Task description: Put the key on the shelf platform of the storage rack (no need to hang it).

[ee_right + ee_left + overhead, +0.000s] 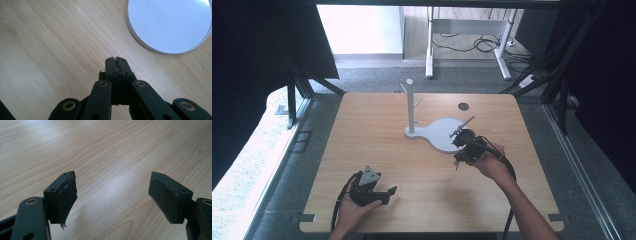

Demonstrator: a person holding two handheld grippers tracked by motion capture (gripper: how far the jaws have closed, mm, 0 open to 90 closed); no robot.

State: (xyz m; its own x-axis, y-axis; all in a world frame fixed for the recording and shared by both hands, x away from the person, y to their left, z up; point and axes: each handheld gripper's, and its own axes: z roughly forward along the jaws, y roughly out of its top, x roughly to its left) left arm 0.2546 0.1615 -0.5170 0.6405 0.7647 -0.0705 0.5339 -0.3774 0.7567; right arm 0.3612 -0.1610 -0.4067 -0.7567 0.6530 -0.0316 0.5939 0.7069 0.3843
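While our right gripper (117,60) hangs just off the rim with its black jaws pinched tight together and nothing visible between them, we look down its length at bare wood, and the flat round white base plate (170,25) sits just beyond the tips, apart from them. From the high view that right gripper (460,142) is at the near right edge of the white pear-shaped base (439,134), whose narrow end carries the tall white upright post with short side pegs (410,106). A thin grey rod seems to stick up by the gripper, but we cannot tell whether it is gripped

Our left gripper (112,195) is spread wide, holding nothing, low over the pale wooden tabletop (105,152); above, it (384,192) rests near the front edge

To work this stand well, we judge we should steady the base before touching the post, since it looks light and could slide. Room is generous: open wood on all sides, a round hole (463,106) at the far right, and the table edges well away from both hands
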